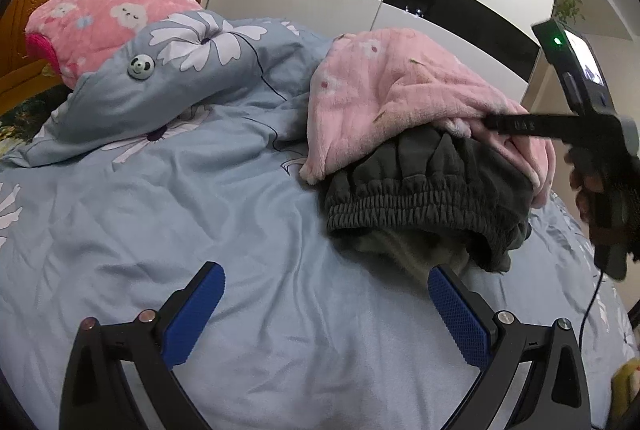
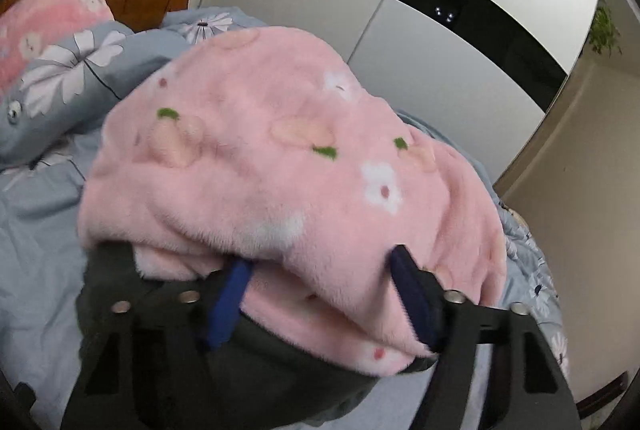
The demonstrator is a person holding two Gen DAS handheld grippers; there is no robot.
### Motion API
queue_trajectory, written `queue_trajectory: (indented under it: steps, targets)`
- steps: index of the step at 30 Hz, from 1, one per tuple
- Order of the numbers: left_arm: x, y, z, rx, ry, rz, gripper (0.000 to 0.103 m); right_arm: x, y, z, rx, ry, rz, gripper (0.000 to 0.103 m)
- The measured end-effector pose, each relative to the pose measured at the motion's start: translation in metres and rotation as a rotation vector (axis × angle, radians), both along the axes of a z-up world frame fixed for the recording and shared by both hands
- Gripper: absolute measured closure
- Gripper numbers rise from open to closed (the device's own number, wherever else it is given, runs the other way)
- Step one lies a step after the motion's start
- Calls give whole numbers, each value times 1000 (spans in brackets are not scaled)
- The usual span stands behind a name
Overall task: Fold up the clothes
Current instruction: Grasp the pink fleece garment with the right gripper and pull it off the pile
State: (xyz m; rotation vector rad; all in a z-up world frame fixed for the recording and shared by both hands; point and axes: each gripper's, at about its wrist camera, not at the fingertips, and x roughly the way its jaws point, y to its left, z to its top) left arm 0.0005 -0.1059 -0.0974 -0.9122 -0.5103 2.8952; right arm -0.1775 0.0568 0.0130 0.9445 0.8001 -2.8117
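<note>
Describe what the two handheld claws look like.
The left claw has black angular plastic arms, silver rivets and blue cross-hatched rubber pads. The right claw is built the same; from the left view its black body carries a lit green dot, a small screen and a black cable.

Bare quilt point(image 1: 240, 213) ahead of my left gripper point(image 1: 324, 314): free passage. Clothes heap point(image 1: 420, 133) blocks the right; pillow point(image 1: 160, 85) blocks far left.
</note>
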Motion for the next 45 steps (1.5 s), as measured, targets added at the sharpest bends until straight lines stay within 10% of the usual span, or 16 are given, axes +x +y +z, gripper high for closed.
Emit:
queue_trajectory:
  steps: [10,15,19,23,28,40,45]
  targets:
    - [3,-8,-3,42,-3,6,0,0,-8,56,-120,88,15,85]
    - [9,-8,7,69,30,14,0,-14,-11,89,-198,79,-45,90]
    - [18,-7,22,76,52,17,0,8,-1,174,-257,184,-51,91]
    - [38,-3,50,56,95,7,0,69,19,265,-365,330,-17,91]
    - [80,-10,83,61,91,-12,0,164,39,300,-363,393,41,91]
    - [179,-36,150,38,32,-61,0,324,108,92,-442,-156,-164,91]
    - [206,-28,168,36,7,-93,0,384,82,59,-536,-250,-88,91]
